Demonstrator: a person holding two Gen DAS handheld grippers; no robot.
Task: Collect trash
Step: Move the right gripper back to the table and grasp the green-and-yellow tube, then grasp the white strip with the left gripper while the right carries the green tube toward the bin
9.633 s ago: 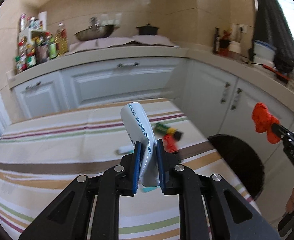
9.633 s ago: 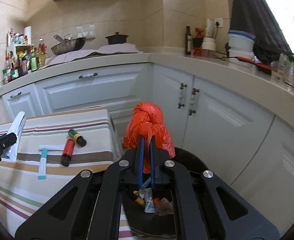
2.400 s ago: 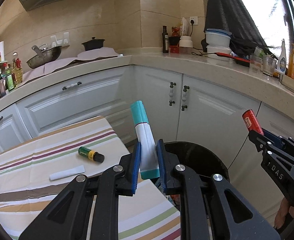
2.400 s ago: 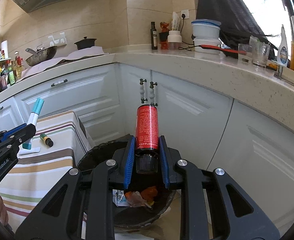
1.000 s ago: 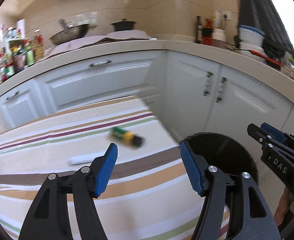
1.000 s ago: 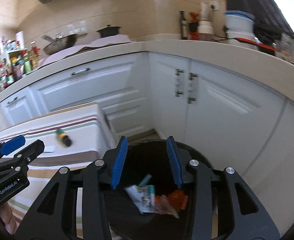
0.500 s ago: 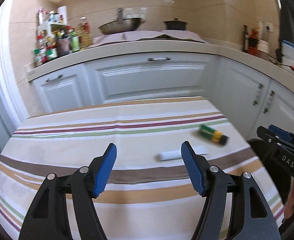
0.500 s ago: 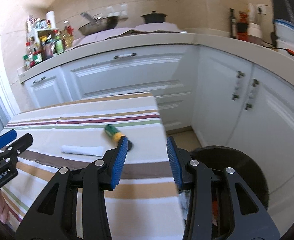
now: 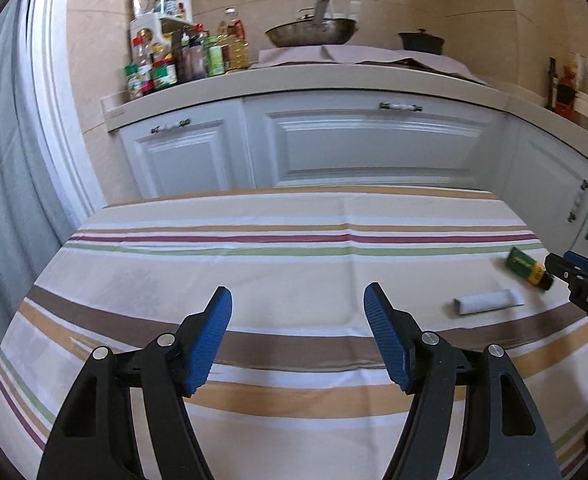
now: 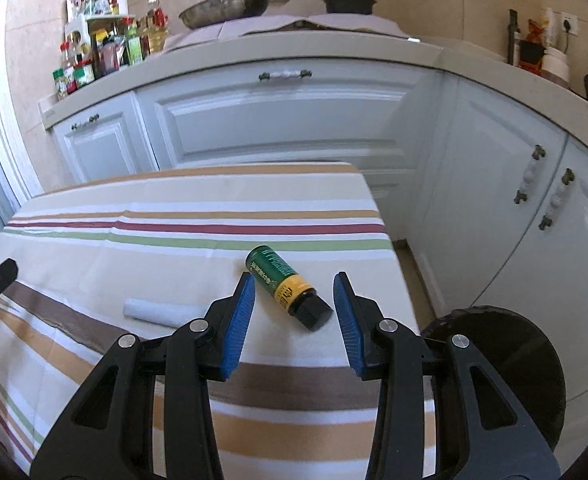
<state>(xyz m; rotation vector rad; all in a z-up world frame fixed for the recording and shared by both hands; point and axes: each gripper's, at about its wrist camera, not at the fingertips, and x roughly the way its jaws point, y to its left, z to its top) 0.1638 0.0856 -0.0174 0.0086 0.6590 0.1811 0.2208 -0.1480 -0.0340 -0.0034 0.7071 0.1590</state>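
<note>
A small green bottle (image 10: pixel 286 290) with a yellow band and black cap lies on the striped tablecloth (image 10: pixel 174 240). My right gripper (image 10: pixel 294 312) is open and empty, its fingers either side of the bottle just above it. A white tube (image 10: pixel 160 313) lies left of the bottle. In the left wrist view the bottle (image 9: pixel 527 270) and the tube (image 9: pixel 487 301) lie at the right. My left gripper (image 9: pixel 297 332) is open and empty over the middle of the cloth, far left of both. The right gripper's tip shows there at the right edge.
A black round trash bin (image 10: pixel 513 368) stands on the floor right of the table. White kitchen cabinets (image 10: pixel 294 120) run behind and to the right. The counter (image 9: pixel 333 72) carries bottles, a wok and a pot. A curtain (image 9: pixel 2 160) hangs at the left.
Both grippers let go of their items over the bin and swung left, back over the table. The right gripper has come down around the green bottle.
</note>
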